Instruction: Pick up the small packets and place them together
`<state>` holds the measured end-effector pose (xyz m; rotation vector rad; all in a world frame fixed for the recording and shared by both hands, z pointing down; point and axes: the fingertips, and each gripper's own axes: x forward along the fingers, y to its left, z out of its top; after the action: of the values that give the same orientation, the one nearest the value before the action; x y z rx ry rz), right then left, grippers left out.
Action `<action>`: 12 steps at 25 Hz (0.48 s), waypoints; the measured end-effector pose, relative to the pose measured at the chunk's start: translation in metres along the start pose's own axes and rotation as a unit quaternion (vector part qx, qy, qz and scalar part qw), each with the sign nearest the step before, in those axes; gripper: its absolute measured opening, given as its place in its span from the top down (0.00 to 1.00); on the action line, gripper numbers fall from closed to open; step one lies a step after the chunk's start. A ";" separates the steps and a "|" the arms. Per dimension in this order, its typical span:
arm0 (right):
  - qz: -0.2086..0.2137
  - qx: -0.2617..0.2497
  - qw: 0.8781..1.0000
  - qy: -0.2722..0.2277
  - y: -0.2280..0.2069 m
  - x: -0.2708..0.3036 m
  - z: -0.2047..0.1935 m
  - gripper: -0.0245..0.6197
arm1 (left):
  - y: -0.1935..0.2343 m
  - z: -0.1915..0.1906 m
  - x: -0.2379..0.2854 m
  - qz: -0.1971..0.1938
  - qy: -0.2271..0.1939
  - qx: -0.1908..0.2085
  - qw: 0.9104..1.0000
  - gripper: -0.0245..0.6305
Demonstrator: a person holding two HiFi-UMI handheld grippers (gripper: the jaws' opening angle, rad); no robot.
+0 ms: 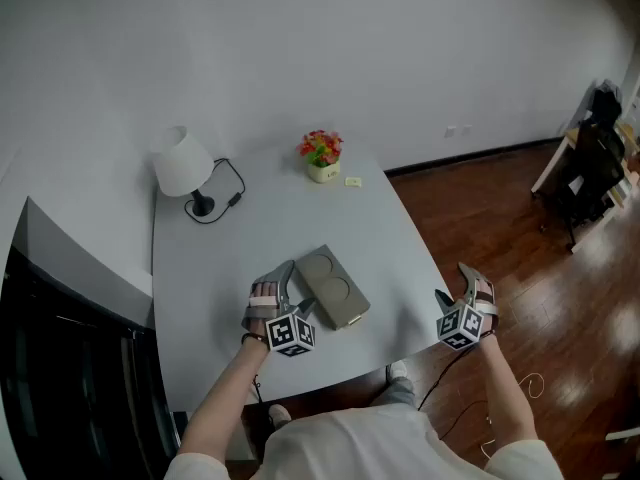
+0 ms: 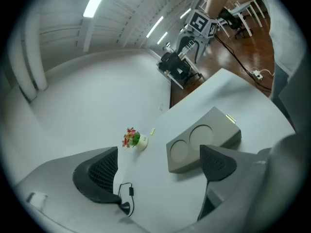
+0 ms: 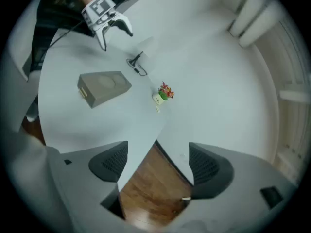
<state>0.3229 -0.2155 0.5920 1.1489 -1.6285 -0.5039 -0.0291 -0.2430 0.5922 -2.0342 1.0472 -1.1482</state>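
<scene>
One small pale packet (image 1: 353, 181) lies at the table's far side, just right of a flower pot (image 1: 322, 156); it also shows as the packet (image 2: 152, 130) and the packet (image 3: 157, 109) in the gripper views. My left gripper (image 1: 290, 280) hovers at the near left of a grey box (image 1: 333, 288), jaws wide open and empty. In the left gripper view the left gripper (image 2: 158, 171) points past the box (image 2: 201, 142). My right gripper (image 1: 452, 283) hangs beyond the table's right edge, over the wooden floor. In its own view the right gripper (image 3: 158, 164) is open with nothing between.
A white lamp (image 1: 183, 165) with a black cable (image 1: 225, 203) stands at the back left of the grey table (image 1: 250, 258). The grey box has two round recesses on top. Wooden floor (image 1: 520, 228) lies to the right, with dark furniture (image 1: 595, 158) far right.
</scene>
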 end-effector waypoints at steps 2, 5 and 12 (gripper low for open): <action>0.038 0.077 0.996 -0.010 0.016 -0.003 -0.005 0.36 | 0.005 0.006 -0.005 0.004 -0.026 -0.032 0.999 0.16; 0.101 0.187 0.977 -0.017 0.047 -0.005 -0.010 0.43 | 0.014 0.015 -0.016 0.015 -0.055 -0.073 0.996 0.18; 0.200 0.433 0.879 -0.019 0.125 -0.008 -0.007 0.48 | 0.033 0.029 -0.040 0.038 -0.097 -0.166 0.981 0.18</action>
<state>0.2755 -0.1500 0.6880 1.3551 -2.1280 0.5461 -0.0275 -0.2238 0.5362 -2.2835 1.2692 -0.7565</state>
